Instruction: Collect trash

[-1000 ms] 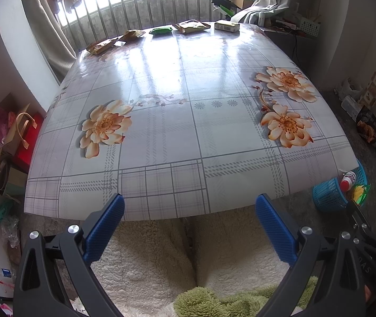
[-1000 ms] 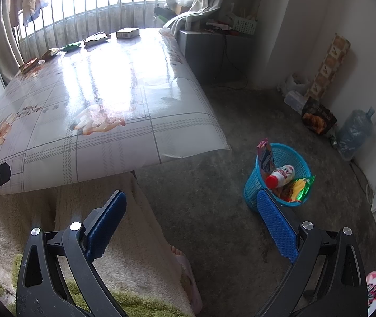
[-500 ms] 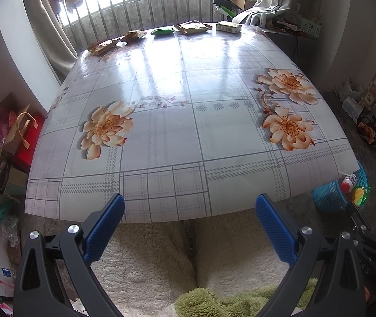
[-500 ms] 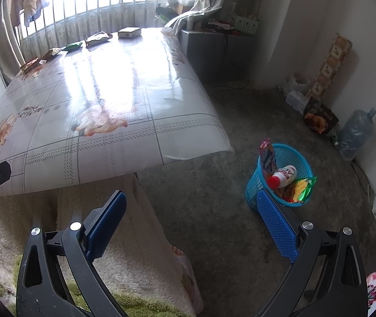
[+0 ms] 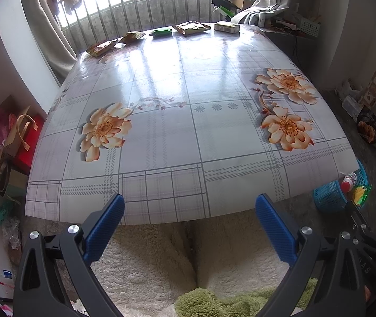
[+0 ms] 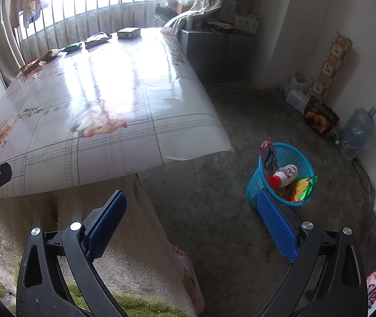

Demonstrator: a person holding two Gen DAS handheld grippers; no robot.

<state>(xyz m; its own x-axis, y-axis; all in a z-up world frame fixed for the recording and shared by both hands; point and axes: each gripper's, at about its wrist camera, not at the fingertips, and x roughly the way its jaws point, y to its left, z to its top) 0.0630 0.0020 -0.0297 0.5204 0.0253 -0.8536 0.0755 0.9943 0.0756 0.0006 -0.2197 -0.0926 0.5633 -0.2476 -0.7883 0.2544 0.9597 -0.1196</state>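
Several pieces of trash lie in a row along the table's far edge: an orange snack packet (image 5: 100,47), a brown packet (image 5: 133,36), a green packet (image 5: 162,31), a tan packet (image 5: 192,27) and a small box (image 5: 226,27). The box (image 6: 128,32) and green packet (image 6: 73,46) also show in the right wrist view. A blue basket (image 6: 283,174) on the floor holds a bottle and wrappers; it shows in the left wrist view (image 5: 330,198) too. My left gripper (image 5: 189,216) is open and empty at the table's near edge. My right gripper (image 6: 190,211) is open and empty, above the floor beside the basket.
The table (image 5: 188,132) has a glossy floral cloth. A fluffy white blanket (image 5: 161,259) lies below its near edge. Bags (image 5: 5,137) stand left of the table. A water jug (image 6: 357,129) and a dark bag (image 6: 320,116) stand by the right wall.
Both views shifted only slightly; the table and basket sit a little lower in frame. Both grippers stay open and empty.
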